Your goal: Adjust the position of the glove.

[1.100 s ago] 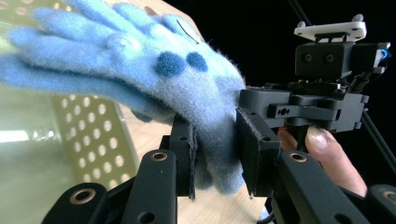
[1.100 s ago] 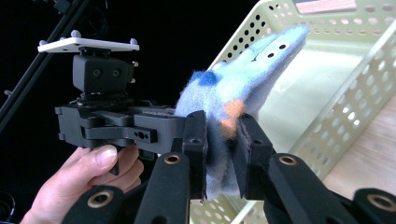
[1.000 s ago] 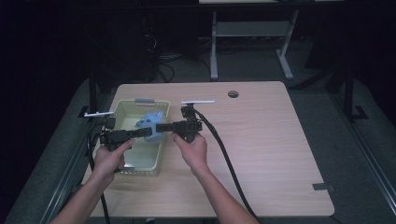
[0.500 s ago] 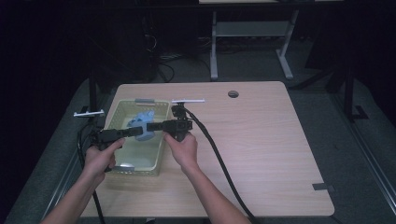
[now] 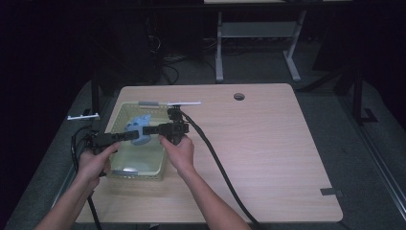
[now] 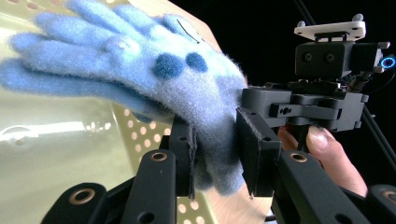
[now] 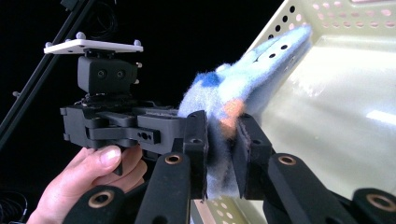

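A fuzzy light-blue glove (image 5: 138,131) with dark blue dots hangs over a pale yellow-green perforated basket (image 5: 125,168) at the table's left. My left gripper (image 5: 129,137) comes from the left and is shut on the glove's cuff (image 6: 215,154). Facing it from the right, my right gripper (image 5: 148,130) is shut on the same cuff (image 7: 220,154). The glove's fingers (image 6: 56,56) stretch out over the basket's inside. In the right gripper view, an orange patch (image 7: 229,112) shows on the glove near the jaws.
The basket stands near the left edge of the wooden table (image 5: 268,158). A round cable hole (image 5: 239,96) lies at the table's back. A black cable (image 5: 215,163) trails from the right gripper across the table toward the front. A small dark tape mark (image 5: 331,192) sits front right.
Both grippers have drifted left with the glove held between them, from the basket's right side toward its middle. Both stay shut on it.
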`<state>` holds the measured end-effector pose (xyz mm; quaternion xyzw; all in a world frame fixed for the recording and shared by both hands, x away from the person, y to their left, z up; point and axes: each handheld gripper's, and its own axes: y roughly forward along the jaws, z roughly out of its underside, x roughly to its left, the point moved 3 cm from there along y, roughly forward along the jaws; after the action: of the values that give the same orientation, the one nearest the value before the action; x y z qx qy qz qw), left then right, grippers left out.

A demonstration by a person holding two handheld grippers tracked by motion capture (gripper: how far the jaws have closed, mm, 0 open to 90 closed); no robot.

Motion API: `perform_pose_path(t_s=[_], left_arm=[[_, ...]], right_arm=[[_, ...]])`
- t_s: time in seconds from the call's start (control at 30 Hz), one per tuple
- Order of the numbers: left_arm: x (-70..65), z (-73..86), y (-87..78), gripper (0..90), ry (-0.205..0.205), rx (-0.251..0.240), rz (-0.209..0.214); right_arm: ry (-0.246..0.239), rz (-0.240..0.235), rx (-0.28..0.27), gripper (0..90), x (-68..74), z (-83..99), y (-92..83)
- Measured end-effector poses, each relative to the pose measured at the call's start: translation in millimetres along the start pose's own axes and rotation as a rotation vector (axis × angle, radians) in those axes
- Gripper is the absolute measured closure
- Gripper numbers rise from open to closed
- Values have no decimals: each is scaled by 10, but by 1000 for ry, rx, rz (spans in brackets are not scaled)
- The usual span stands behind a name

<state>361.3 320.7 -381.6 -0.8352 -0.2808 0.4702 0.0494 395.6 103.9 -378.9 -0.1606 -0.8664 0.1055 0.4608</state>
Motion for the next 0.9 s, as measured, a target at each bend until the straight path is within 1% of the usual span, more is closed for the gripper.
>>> perform_pose_path(t_s=[0.13,0.17,0.37,0.6,0.63,0.67,0.7,0.83,0.9], left_arm=[[51,5,-20,679,-4,10,-2],[58,9,-21,677,-12,5,1],[104,25,-39,677,-14,14,-8],[150,55,-54,676,-23,27,-13],[158,63,-54,676,-31,23,-15],[171,68,-56,677,-30,28,-13],[188,72,-59,677,-36,28,-20],[213,71,-70,677,-41,31,-28],[245,72,-88,676,-44,31,-26]], right_arm=[[6,0,1,765,-13,7,51],[8,1,3,765,-18,13,74],[13,2,6,766,-27,29,117],[4,10,21,766,-40,55,158],[5,12,23,767,-44,60,167],[9,12,26,766,-46,64,175],[11,13,28,768,-60,70,195],[14,16,29,769,-77,81,230],[21,10,31,770,-94,88,266]])
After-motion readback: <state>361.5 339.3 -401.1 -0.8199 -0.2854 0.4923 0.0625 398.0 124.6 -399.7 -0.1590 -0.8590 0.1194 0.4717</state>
